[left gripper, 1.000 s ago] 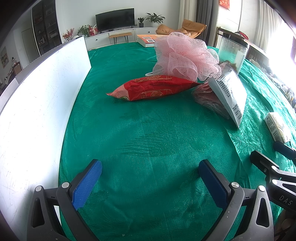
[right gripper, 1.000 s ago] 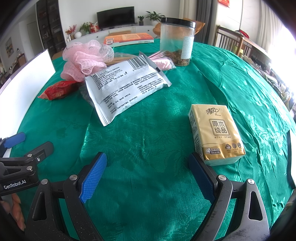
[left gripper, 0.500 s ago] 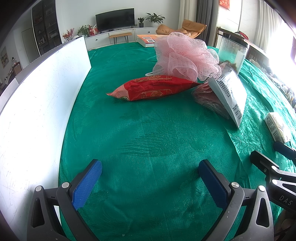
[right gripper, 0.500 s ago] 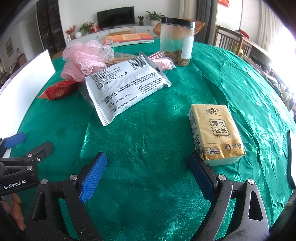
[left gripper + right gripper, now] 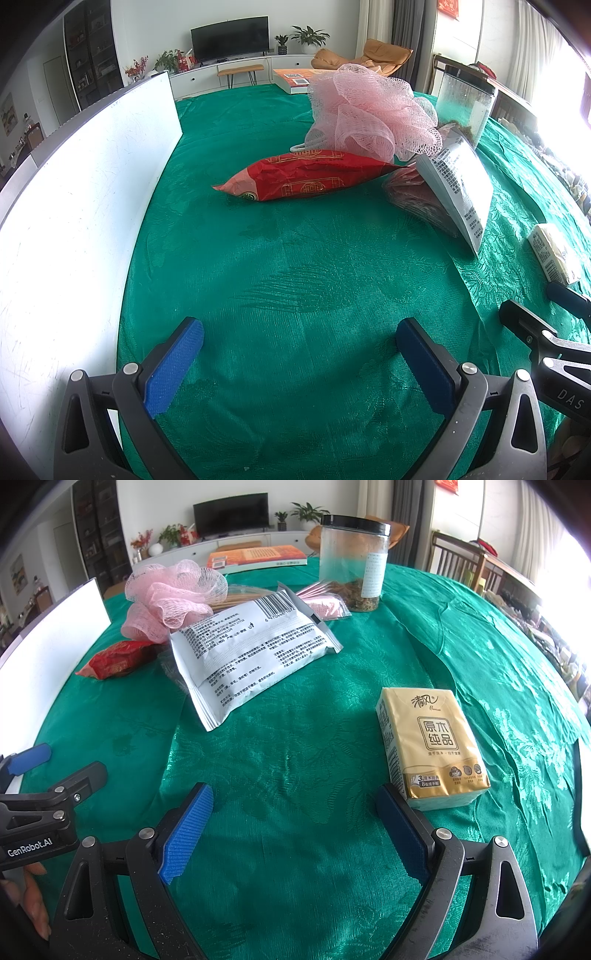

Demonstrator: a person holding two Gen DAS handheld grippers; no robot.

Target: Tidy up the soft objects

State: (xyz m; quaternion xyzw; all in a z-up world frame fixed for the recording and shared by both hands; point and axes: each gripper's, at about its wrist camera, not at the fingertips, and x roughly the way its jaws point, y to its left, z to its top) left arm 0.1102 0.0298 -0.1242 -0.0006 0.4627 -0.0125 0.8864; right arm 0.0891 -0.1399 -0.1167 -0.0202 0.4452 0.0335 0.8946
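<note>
Left wrist view: nothing changed from a second ago, same framing, same layout, so no sorting begun yet. White board (image 5: 85, 192) along the left edge of the frame. Left gripper (image 5: 303, 363) at bottom centre, spread wide, holding nothing, over bare green tablecloth (image 5: 295, 266). Red packet (image 5: 306, 179) at centre, well ahead of the pads, pink mesh sponge (image 5: 373, 110) just behind and touching it. White printed pouch (image 5: 461, 184) at right, propped on a darker bag, clear jar (image 5: 467, 101) behind.

Right wrist view: sponge (image 5: 170, 598) and red packet (image 5: 114, 661) at upper left, pouch (image 5: 251, 653) at centre overlapping other bags, likely awkward to lift singly. Right gripper (image 5: 295, 829) at bottom, equally wide and empty. Tissue pack (image 5: 430, 746) at right, touching or just beside the right-hand fingertip (image 5: 400, 827), outside the gap; probably the easiest first pick.
</note>
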